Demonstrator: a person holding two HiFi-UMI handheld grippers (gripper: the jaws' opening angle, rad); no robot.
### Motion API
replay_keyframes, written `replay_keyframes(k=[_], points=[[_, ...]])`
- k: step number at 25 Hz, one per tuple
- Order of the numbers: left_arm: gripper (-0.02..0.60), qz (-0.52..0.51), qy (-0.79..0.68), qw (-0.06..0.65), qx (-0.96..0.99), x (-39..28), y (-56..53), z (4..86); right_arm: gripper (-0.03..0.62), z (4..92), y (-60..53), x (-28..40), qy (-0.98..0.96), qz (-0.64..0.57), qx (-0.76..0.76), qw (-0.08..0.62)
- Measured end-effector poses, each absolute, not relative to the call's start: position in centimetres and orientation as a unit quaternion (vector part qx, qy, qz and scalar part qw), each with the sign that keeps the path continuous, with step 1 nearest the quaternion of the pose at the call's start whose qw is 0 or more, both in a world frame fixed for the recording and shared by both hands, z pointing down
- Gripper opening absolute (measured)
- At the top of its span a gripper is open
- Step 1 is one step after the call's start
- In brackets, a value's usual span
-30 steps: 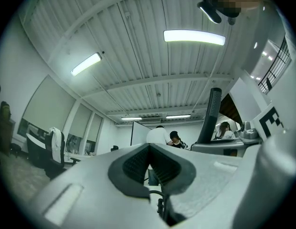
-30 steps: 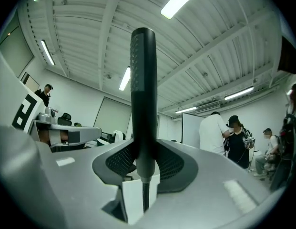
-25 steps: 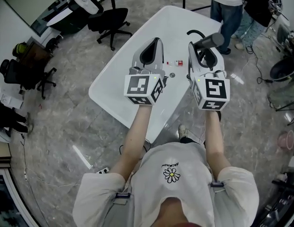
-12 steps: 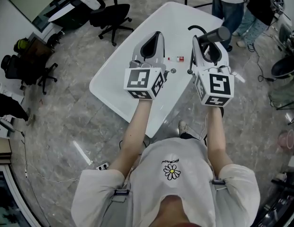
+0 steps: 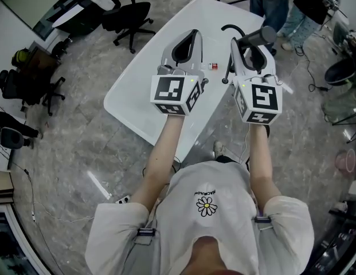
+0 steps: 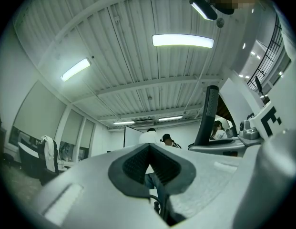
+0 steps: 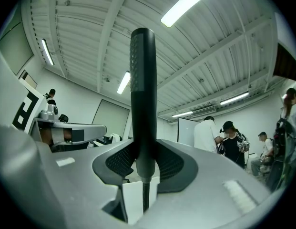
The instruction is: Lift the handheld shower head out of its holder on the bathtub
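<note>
Your right gripper (image 7: 143, 152) is clenched on the shower head (image 7: 142, 104), its ribbed dark pads (image 7: 120, 160) pressed to either side of the lower handle. The shower head is a slim, matte black wand that stands upright out of the jaws, with a finely dotted face near its rounded top and a thin black hose (image 7: 144, 197) dropping from its base. From your head view the shower head (image 5: 259, 37) sticks out beyond the right gripper over the far right end of the white bathtub (image 5: 140, 93), and its hose (image 5: 231, 28) arcs black across the smooth, glossy rim. Your left gripper (image 6: 148, 149) is closed on nothing, its two dark pads meeting in a point. Both your forearms reach straight forward, side by side and near each other, and both grippers tilt upward toward the ribbed ceiling. The tub sits on grey marbled floor, with a black office chair (image 5: 127, 14) off its far left end.
</note>
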State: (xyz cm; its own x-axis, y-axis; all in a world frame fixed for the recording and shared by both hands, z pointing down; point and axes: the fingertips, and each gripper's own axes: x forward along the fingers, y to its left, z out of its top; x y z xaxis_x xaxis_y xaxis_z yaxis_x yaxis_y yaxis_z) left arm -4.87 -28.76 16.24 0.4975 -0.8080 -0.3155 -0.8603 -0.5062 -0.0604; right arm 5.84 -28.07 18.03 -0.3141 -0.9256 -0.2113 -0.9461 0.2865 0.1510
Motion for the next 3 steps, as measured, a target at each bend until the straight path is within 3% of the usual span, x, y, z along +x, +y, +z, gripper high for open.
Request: replay_keyframes(k=[3], points=[[0.002, 0.126, 0.484, 0.106, -0.859, -5.06, -28.55, 15.97, 0.153, 17.75, -27.93, 5.98, 0.799, 0.123, -0.587, 0.044]])
